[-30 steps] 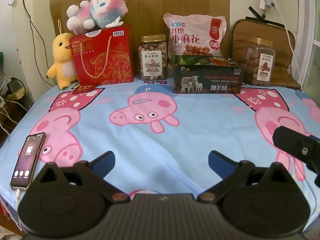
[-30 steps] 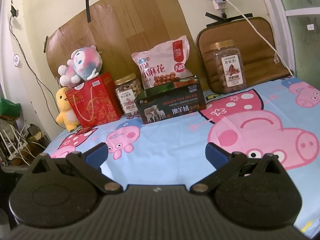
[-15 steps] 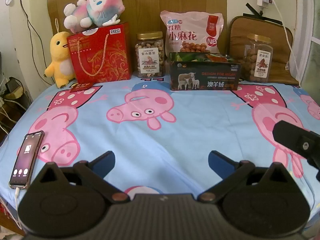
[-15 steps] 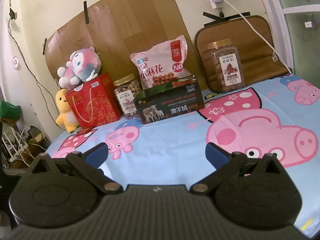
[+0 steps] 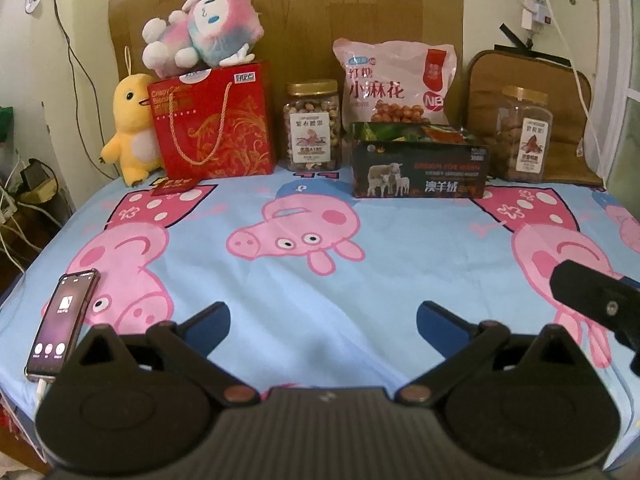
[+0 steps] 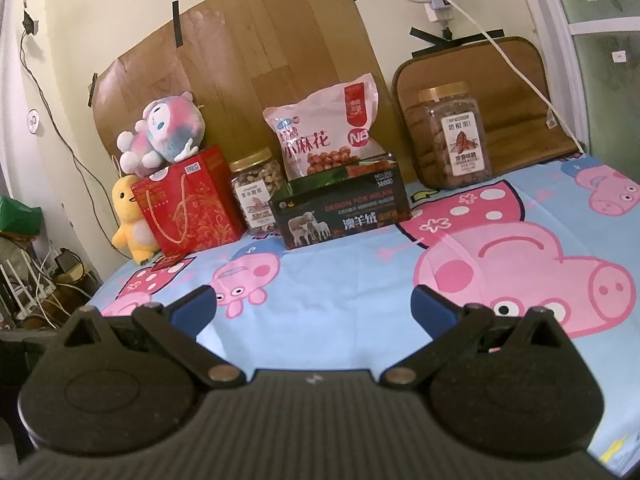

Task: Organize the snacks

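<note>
1. not much has changed in the last second tbh; the left tool [image 5: 323, 318] has drifted a bit and tipped, so the whole snack row sits slightly lower in its view than a moment ago; the right tool [image 6: 314, 304] barely shifted
2. both tools are spread wide and holding nothing
3. snacks are all well ahead of the tools, lined up at the back of the counter [image 5: 384, 264]: dark box [image 5: 419, 168] dead ahead of the left tool, pink bag [image 5: 394, 88] just behind it, nut jar [image 5: 313, 126] ahead-left, second jar [image 6: 452, 134] ahead-right of the right tool
4. so I'd say organizing hasn't really started; nothing's been touched yet
</note>
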A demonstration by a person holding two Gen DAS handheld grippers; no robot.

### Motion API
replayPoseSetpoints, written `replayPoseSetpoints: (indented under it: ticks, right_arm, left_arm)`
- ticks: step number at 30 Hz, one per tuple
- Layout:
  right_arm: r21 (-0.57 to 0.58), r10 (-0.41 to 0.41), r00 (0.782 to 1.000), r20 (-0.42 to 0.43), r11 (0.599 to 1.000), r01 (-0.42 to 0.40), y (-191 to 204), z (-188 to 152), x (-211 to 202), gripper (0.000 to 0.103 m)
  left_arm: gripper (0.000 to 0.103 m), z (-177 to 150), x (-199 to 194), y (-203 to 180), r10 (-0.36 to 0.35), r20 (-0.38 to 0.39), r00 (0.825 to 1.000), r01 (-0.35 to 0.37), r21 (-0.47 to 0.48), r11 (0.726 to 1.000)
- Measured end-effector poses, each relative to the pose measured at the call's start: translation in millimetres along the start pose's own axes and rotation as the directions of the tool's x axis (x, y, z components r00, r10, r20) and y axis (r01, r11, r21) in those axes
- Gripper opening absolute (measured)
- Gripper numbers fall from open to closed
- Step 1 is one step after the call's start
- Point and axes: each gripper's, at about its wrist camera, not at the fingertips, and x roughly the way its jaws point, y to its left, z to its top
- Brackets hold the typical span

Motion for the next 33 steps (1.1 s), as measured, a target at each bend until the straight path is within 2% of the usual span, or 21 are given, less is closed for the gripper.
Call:
replayPoseSetpoints:
  ticks: [13, 33]
  right_arm:
    - [0.0, -0.002, 1.0, -0.001, 1.0, 0.002, 1.7, 0.2, 0.3, 0.103]
    - [-0.001, -0.006, 1.0, 0.005, 1.0, 0.006, -0.8, 0.2, -3.8, 0.103]
  left_arm:
    - [0.103, -1.1, -1.2, -5.7, -0.034, -0.004, 0.999, 0.034, 0.023, 0.999]
    - [0.103, -1.9, -0.6, -8.1, -0.038, -0.022, 0.999, 0.039, 0.04, 0.998]
